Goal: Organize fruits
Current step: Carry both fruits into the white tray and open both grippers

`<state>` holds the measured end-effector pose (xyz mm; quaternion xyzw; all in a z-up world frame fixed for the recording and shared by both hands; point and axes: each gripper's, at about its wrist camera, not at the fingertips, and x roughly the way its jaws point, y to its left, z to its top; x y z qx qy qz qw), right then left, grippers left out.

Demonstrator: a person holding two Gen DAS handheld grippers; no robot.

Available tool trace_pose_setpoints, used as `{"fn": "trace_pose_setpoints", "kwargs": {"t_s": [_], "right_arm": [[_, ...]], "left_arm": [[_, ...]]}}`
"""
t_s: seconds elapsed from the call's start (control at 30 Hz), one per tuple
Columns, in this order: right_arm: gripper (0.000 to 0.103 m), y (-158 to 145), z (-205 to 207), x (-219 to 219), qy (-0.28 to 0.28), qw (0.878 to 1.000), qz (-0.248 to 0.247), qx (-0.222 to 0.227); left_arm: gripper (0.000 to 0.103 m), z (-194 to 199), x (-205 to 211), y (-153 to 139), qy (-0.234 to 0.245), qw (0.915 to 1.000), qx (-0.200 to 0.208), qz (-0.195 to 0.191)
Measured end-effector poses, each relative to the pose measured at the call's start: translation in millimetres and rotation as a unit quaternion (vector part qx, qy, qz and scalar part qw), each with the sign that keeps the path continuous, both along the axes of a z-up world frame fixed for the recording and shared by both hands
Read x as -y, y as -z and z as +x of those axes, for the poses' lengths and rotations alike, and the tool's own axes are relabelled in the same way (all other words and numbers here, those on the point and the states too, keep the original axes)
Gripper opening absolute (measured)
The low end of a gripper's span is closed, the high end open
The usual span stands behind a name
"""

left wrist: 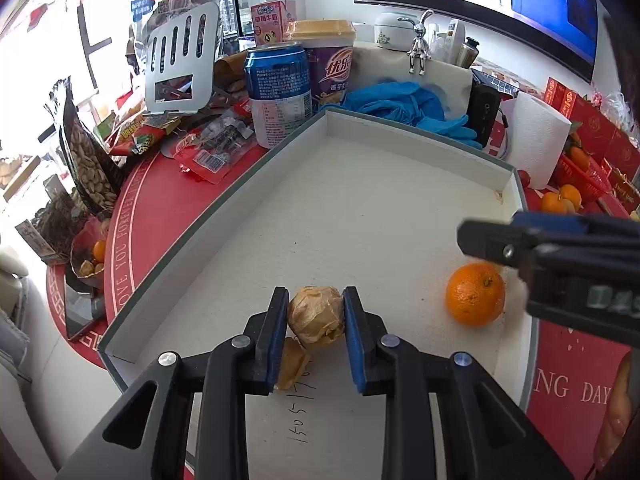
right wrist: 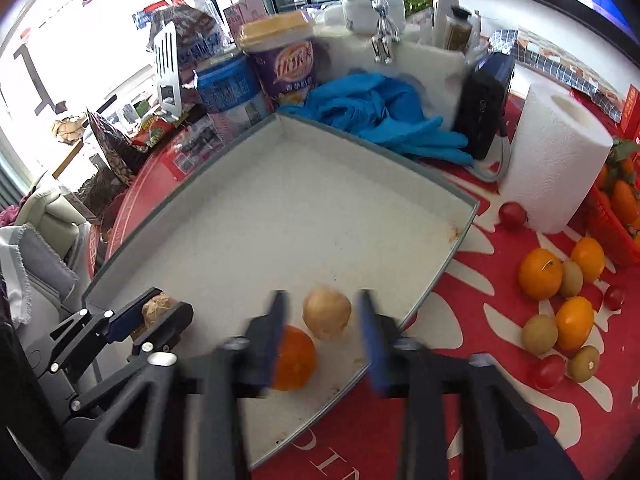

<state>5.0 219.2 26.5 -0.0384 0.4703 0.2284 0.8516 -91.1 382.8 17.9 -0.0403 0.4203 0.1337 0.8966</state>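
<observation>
A shallow white box lies on the red tablecloth. My left gripper is shut on a tan papery-husked fruit, low over the box's near left part. An orange and a second tan husked fruit lie in the box. My right gripper is open and empty, its fingers either side of these two, blurred by motion.
Oranges, kiwis and cherry tomatoes lie on the cloth right of the box. A paper towel roll, blue gloves, a blue can, a purple cup and snack bags crowd the far side.
</observation>
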Motion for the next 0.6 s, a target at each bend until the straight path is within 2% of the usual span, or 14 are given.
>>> {"fn": "trace_pose_setpoints", "kwargs": {"t_s": [0.03,0.07,0.13,0.2,0.23,0.43,0.6], "right_arm": [[0.073,-4.3,-1.7,-0.2,0.0,1.0,0.001,0.008],[0.073,-8.8,-3.5,-0.3,0.001,1.0,0.0,0.017],[0.073,-15.2,-5.3,0.2,0.001,1.0,0.0,0.024],[0.096,-20.2,-6.4,5.0,0.008,1.0,0.006,0.026],[0.103,-22.7,-7.7,8.3,0.012,0.999,0.012,0.031],[0.103,-30.0,-13.8,50.5,0.053,0.998,0.017,0.028],[0.103,-14.2,-20.6,111.1,0.12,0.993,-0.01,-0.001]], "left_arm": [[0.038,-0.2,0.7,-0.3,-0.001,1.0,0.0,0.004],[0.043,-0.3,1.0,-0.5,-0.003,1.0,0.0,0.008],[0.072,-1.6,2.0,-1.9,-0.009,0.9998,0.005,0.014],[0.08,-4.1,3.1,-4.6,-0.015,0.9996,0.014,0.022],[0.08,-5.1,4.4,-6.6,-0.016,0.9993,0.017,0.027],[0.08,-6.8,16.3,-20.5,0.002,0.9993,0.022,0.031],[0.08,-6.9,45.9,-37.0,0.049,0.9978,0.033,0.029]]}}
